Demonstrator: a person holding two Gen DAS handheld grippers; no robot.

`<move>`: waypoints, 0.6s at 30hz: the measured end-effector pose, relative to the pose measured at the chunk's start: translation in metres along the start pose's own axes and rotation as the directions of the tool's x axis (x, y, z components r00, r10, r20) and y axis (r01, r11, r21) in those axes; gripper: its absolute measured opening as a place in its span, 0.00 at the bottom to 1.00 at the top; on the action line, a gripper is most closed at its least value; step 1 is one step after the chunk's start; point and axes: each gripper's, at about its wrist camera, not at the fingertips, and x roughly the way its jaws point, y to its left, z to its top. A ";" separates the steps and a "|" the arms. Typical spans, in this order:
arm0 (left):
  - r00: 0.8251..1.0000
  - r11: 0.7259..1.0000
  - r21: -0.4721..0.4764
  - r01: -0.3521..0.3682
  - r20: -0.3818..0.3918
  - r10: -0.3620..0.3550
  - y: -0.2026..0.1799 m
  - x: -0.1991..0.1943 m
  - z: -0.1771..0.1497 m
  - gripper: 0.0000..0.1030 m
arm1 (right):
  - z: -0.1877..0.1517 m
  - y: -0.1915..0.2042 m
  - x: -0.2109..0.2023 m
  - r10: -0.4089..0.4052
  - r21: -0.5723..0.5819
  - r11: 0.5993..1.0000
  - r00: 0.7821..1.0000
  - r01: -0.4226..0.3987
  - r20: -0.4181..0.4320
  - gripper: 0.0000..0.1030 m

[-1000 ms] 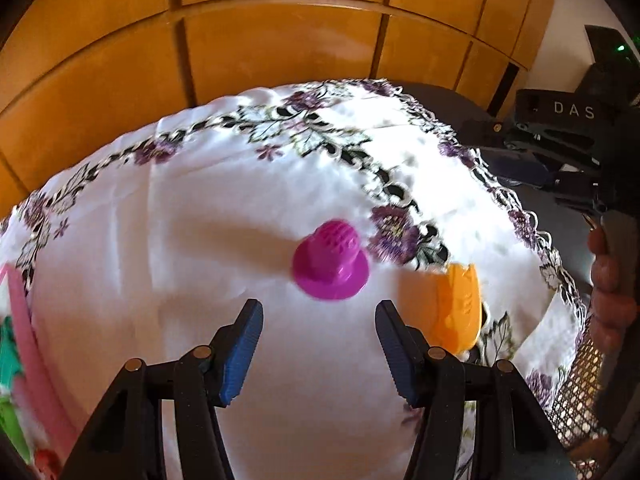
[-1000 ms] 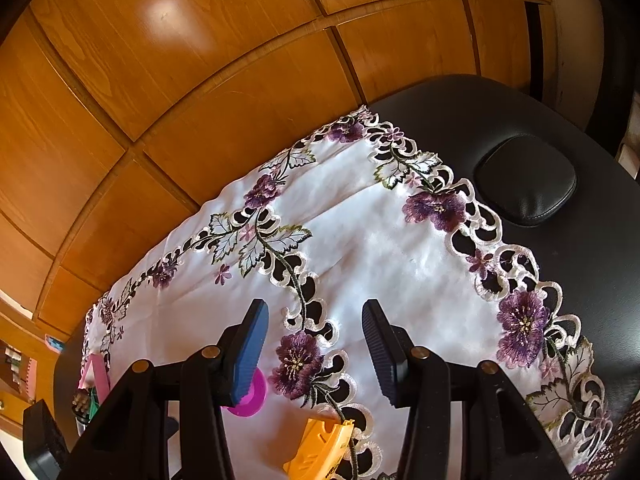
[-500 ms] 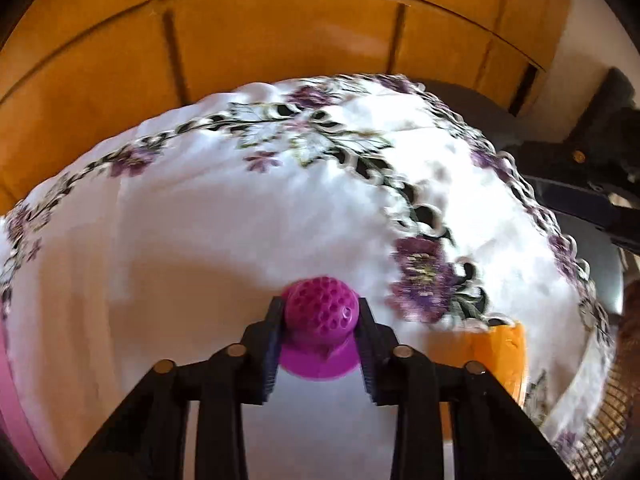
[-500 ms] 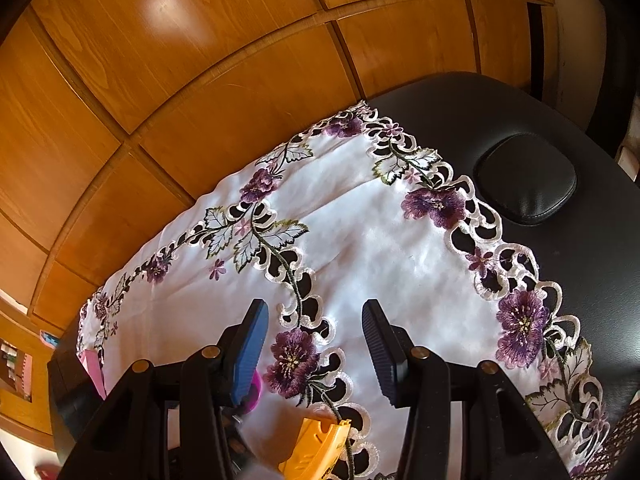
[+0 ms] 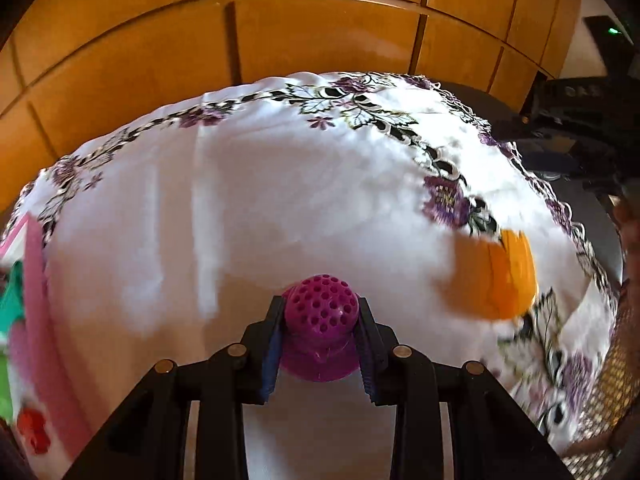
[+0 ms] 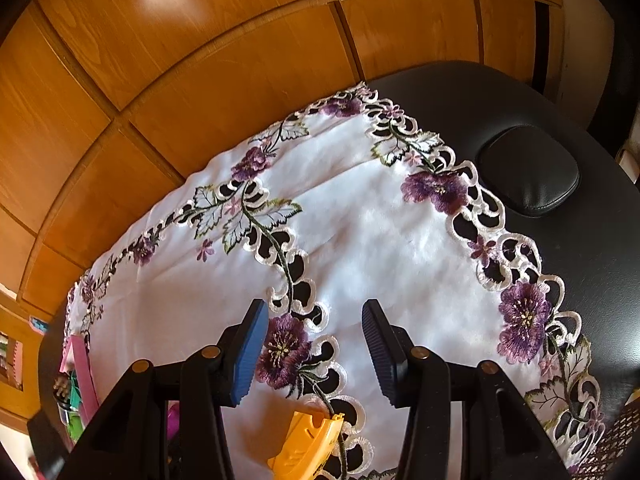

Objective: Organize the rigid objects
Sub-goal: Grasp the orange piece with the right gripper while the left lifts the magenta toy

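Note:
A magenta perforated toy (image 5: 320, 320) with a domed top and a wide brim sits between the blue pads of my left gripper (image 5: 319, 338), which is shut on its dome above the white embroidered cloth (image 5: 280, 208). An orange plastic piece (image 5: 508, 276) lies on the cloth to the right. In the right wrist view, my right gripper (image 6: 314, 350) hovers open over the cloth (image 6: 380, 240) with nothing between its fingers. The orange piece (image 6: 306, 446) lies just below its jaws, and a sliver of the magenta toy (image 6: 173, 420) shows behind its left finger.
A pink tray (image 5: 38, 320) with green and red items sits at the cloth's left edge. Wooden panels (image 5: 320, 40) rise behind the black padded table (image 6: 560, 220). A mesh basket (image 5: 616, 368) shows at the right edge. A person's hand (image 5: 628, 224) is at far right.
My left gripper moved forward and down, and closed its jaws on the magenta toy's dome. The toy now sits a little off its earlier spot. The right gripper stayed still and open.

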 end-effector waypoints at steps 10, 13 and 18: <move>0.996 0.999 0.038 -0.033 0.086 0.029 -0.002 -0.006 -0.017 0.32 | -0.002 0.000 0.006 -0.045 -0.008 0.999 0.999 0.045 -0.021 0.48; 0.995 0.999 0.040 -0.034 0.098 0.030 -0.002 -0.006 -0.018 0.33 | -0.002 -0.001 0.008 -0.049 -0.009 0.999 0.998 0.048 -0.030 0.48; 0.994 0.999 0.037 -0.032 0.107 0.028 -0.001 -0.007 -0.018 0.33 | -0.005 -0.002 0.013 -0.032 0.004 0.999 0.997 0.033 -0.066 0.48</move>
